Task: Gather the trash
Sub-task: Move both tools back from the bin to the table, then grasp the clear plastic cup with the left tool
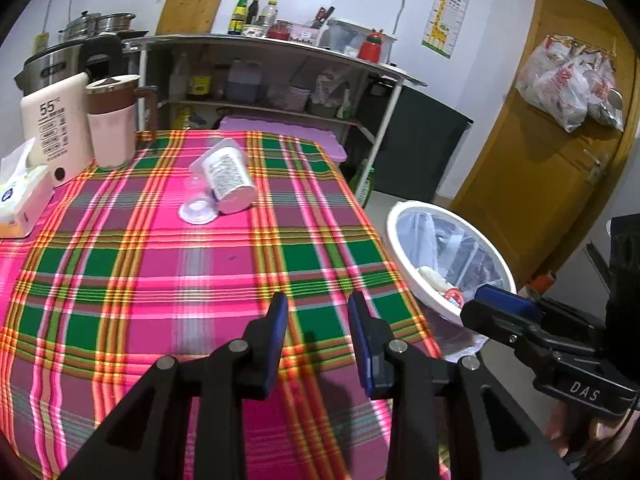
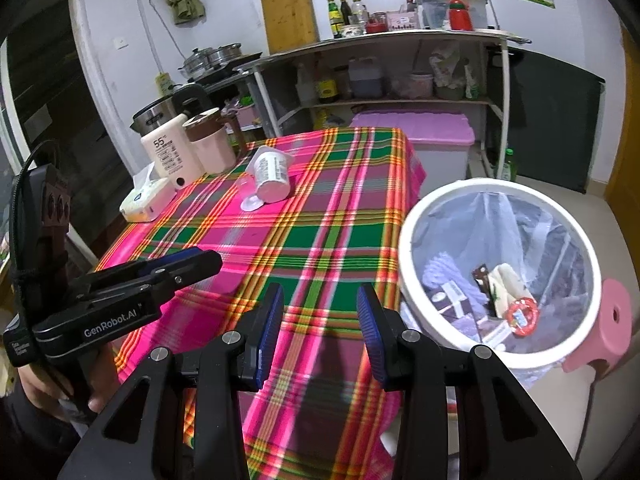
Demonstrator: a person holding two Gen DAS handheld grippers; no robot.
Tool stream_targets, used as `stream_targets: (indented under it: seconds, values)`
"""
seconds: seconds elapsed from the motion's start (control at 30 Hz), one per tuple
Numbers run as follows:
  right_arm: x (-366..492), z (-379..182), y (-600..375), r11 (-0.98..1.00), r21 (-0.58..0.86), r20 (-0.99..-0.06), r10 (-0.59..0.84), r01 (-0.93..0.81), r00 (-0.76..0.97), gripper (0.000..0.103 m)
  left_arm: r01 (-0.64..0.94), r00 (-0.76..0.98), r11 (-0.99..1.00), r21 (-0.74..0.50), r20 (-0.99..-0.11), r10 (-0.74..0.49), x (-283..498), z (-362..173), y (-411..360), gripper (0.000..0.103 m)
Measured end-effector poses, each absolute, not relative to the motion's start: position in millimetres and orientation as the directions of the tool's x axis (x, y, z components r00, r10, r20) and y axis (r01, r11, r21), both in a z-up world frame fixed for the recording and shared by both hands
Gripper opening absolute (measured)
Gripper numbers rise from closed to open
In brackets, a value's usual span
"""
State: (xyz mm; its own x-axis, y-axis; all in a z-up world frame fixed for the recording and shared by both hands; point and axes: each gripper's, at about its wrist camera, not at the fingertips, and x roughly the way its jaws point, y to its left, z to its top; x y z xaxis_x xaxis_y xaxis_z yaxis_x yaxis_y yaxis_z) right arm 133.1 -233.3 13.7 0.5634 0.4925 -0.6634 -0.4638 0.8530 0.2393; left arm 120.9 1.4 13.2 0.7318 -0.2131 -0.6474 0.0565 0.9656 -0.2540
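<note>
A white plastic cup [image 1: 229, 178] with a printed label lies on its side at the far middle of the plaid table [image 1: 192, 272], a clear lid [image 1: 198, 211] beside it. The cup also shows in the right wrist view [image 2: 272, 176]. A white bin [image 2: 500, 276] lined with a clear bag holds several bits of trash and stands right of the table. It also shows in the left wrist view [image 1: 448, 256]. My left gripper [image 1: 318, 312] is open and empty above the table's near part. My right gripper [image 2: 320, 304] is open and empty over the table's right edge.
A tissue box [image 1: 20, 196], a white kettle [image 1: 52, 128] and a pink jug [image 1: 112, 124] stand at the table's far left. A shelf with bottles [image 1: 256, 60] is behind. A purple-lidded box [image 2: 420, 132] and a pink stool [image 2: 604, 324] stand near the bin.
</note>
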Motion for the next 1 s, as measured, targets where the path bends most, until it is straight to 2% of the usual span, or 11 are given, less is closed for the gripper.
stream_targets:
  seconds: [0.3,1.0]
  values:
    - [151.1,9.7,-209.0,0.833,0.242,-0.668,0.515,-0.497,0.538,0.041,-0.046,0.736,0.969,-0.244,-0.664,-0.133,138.1,6.0,39.4,0.042]
    - [202.7,4.3,-165.4,0.808,0.239,-0.673,0.538,-0.539,0.507,0.042,-0.168,0.703,0.950,-0.263,-0.707,-0.072,242.5,-14.3,86.5,0.045]
